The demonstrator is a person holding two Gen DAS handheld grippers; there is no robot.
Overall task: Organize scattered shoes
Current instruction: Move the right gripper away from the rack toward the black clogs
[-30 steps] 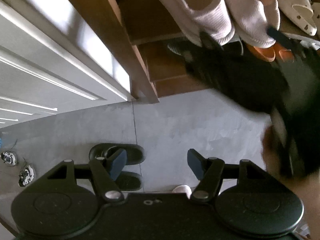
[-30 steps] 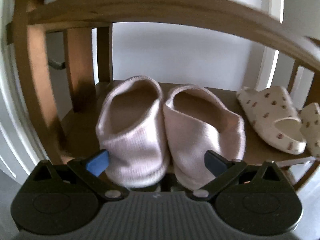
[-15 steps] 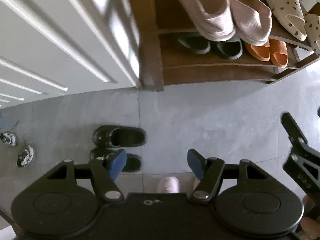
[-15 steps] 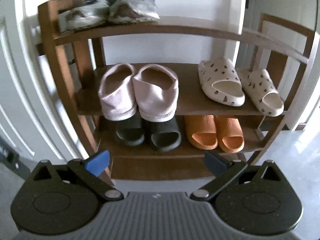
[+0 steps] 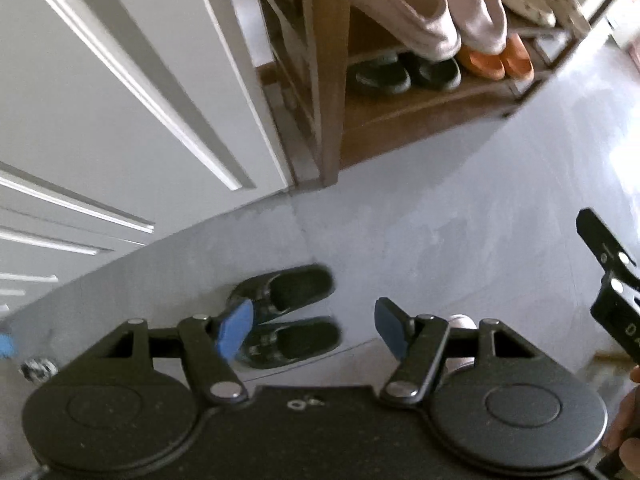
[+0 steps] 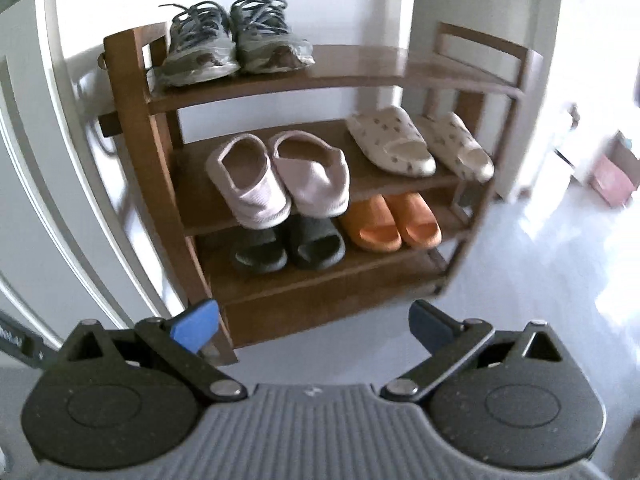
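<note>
While the left gripper (image 5: 314,326) points down at the floor with its blue pads spread apart and nothing between them, the pair of black clogs (image 5: 286,316) lies directly beneath it, just left of the midline between the fingers, so that the left pad overlaps them in the left wrist view. Their long axes run roughly left to right across that view, crosswise to the direction in which the gripper looks, one shoe nearer and one farther, side by side and almost touching. The right gripper (image 6: 314,326) is likewise spread and empty, aimed at the wooden shoe rack (image 6: 132,128) well beyond it, so the left hand is by my judgement the nearer to the clogs; only an edge of the right tool shows at the far right of the left view. Counting outward: two black clogs on the grey floor (image 5: 440,200), then on the rack two grey sneakers (image 6: 236,40) on the top shelf, two pink slip-ons (image 6: 280,180) and two spotted cream slides (image 6: 416,144) on the middle shelf, two dark slides (image 6: 288,248) and two orange slides (image 6: 390,222) on the bottom shelf. A pale pink object shows just behind the left gripper's right finger, too hidden to name. The right half of the top shelf stands bare, a likely place for the clogs.
</note>
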